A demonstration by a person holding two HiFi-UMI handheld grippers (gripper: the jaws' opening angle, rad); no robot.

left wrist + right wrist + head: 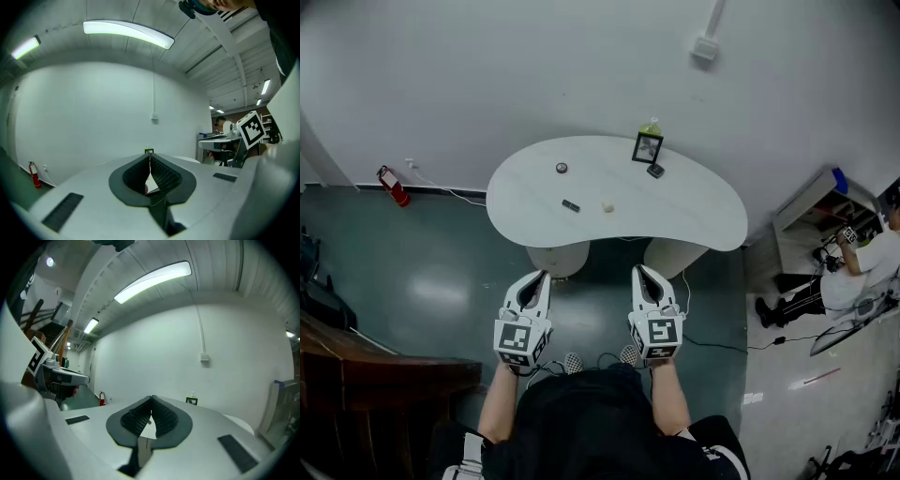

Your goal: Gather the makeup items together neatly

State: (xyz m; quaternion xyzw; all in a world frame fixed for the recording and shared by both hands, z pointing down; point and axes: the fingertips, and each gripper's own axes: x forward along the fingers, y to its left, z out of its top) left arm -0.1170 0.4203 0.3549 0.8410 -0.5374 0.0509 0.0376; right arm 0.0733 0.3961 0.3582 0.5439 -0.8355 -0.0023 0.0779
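A white kidney-shaped table point(694, 220) stands ahead of me. On it lie a round dark compact point(562, 168), a short black stick point(571, 205), a small cream item point(607, 207) and a small dark case point(655, 171). A dark-framed mirror point(647, 147) stands at the back with a green bottle point(651, 126) behind it. My left gripper point(539, 277) and right gripper point(639, 273) hover side by side short of the table's near edge, both shut and empty. The frame point(191, 401) shows far off in the right gripper view.
A red fire extinguisher point(392, 185) leans by the wall at the left. Dark wooden furniture point(356, 366) stands at the near left. At the right, a seated person point(853, 272) is next to a white shelf point(811, 202). Cables point(722, 345) cross the floor.
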